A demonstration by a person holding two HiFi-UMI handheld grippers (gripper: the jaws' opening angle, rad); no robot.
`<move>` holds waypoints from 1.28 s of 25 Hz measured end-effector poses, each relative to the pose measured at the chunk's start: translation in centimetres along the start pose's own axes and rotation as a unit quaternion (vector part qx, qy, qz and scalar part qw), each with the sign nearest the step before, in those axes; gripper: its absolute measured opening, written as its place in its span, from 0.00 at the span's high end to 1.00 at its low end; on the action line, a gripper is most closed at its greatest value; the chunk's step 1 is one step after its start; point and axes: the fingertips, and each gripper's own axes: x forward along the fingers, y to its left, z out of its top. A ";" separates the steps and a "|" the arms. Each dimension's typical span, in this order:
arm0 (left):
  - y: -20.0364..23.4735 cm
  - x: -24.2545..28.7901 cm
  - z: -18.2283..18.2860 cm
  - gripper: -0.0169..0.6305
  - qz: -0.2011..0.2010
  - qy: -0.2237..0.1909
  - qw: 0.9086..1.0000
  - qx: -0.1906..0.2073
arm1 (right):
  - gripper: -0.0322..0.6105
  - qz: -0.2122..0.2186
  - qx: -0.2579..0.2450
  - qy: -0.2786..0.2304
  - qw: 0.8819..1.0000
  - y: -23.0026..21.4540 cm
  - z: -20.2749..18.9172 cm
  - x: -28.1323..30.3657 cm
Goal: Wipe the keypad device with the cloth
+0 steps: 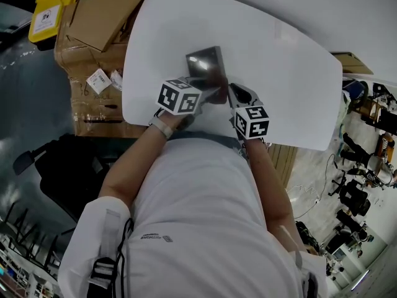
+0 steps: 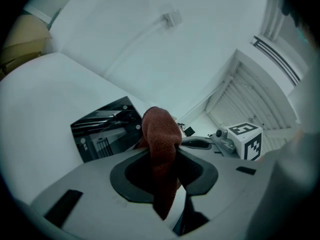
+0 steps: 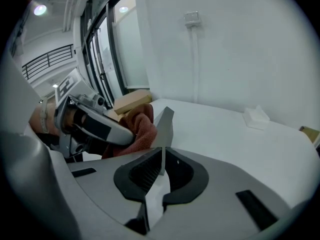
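Left gripper is clamped on the reddish cloth, held just beside the keypad device; that device, tilted up over the white table, is pinched by its edge in the right gripper.

White table; a small white block lies on it.

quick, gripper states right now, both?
Left gripper: shut on the rust-red terry cloth.
Right gripper: shut on the edge of the flat dark glossy keypad device.
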 end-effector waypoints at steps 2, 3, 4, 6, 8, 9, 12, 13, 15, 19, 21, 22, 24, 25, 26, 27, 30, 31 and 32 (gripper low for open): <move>0.6 0.0 -0.4 0.80 0.008 0.007 1.000 0.000 | 0.89 -0.007 -0.006 0.003 1.000 0.0 -0.1 0.1; 0.8 0.0 -0.5 0.80 0.011 0.010 1.000 0.000 | 0.90 -0.009 -0.009 0.005 1.000 -0.1 -0.1 0.1; 1.0 0.0 -0.7 0.80 0.014 0.013 1.000 -0.001 | 0.90 -0.011 -0.009 0.006 1.000 -0.1 -0.2 0.1; 1.6 -0.3 -1.1 0.80 0.020 0.015 1.000 -0.004 | 0.90 -0.012 -0.007 0.007 1.000 -0.1 -0.3 0.1; 2.2 -0.6 -1.6 0.80 0.030 0.019 0.999 -0.005 | 0.90 -0.015 -0.007 0.008 1.000 -0.1 -0.5 0.0; 2.6 -0.8 -2.0 0.80 0.038 0.021 0.999 -0.006 | 0.90 -0.016 -0.007 0.009 1.000 -0.1 -0.5 0.0; 4.1 -1.5 -3.1 0.80 0.060 0.029 0.998 -0.010 | 0.90 -0.021 -0.008 0.010 1.000 -0.3 -0.7 0.1; 4.5 -1.6 -3.5 0.80 0.067 0.032 0.997 -0.012 | 0.90 -0.023 -0.007 0.010 1.000 -0.3 -0.8 0.2; 5.3 -2.0 -4.1 0.80 0.079 0.037 0.996 -0.014 | 0.90 -0.027 -0.007 0.014 1.000 -0.4 -1.0 0.2; 6.8 -2.7 -5.2 0.80 0.114 0.056 0.992 -0.003 | 0.90 -0.022 -0.004 0.039 0.999 -0.4 -2.7 0.2; 7.2 -3.0 -5.6 0.80 0.124 0.064 0.990 0.003 | 0.90 0.001 -0.007 0.054 0.999 0.6 -3.8 0.5; 7.3 -3.1 -5.7 0.80 0.127 0.066 0.990 0.005 | 0.90 0.010 -0.015 0.060 0.998 1.4 -4.2 0.7; 7.4 -3.1 -5.8 0.80 0.132 0.069 0.989 0.008 | 0.90 0.021 -0.031 0.066 0.997 3.0 -4.9 1.1; 7.4 -3.0 -5.7 0.80 0.134 0.070 0.988 0.010 | 0.90 0.026 -0.034 0.066 0.997 3.6 -5.0 1.3; 7.4 -3.1 -5.7 0.80 0.138 0.072 0.988 0.013 | 0.90 0.031 -0.037 0.067 0.997 4.2 -5.0 1.4; 7.5 -3.2 -5.8 0.80 0.143 0.074 0.987 0.016 | 0.90 0.034 -0.040 0.067 0.996 4.5 -5.0 1.5; 8.1 -3.6 -6.3 0.80 0.163 0.085 0.983 0.029 | 0.90 0.036 -0.046 0.063 0.996 4.6 -4.7 1.5; 8.4 -3.8 -6.5 0.80 0.169 0.089 0.981 0.032 | 0.90 0.035 -0.044 0.061 0.997 4.4 -4.5 1.5; 8.7 -3.9 -6.7 0.80 0.175 0.092 0.980 0.033 | 0.90 0.034 -0.042 0.059 0.997 4.3 -4.4 1.5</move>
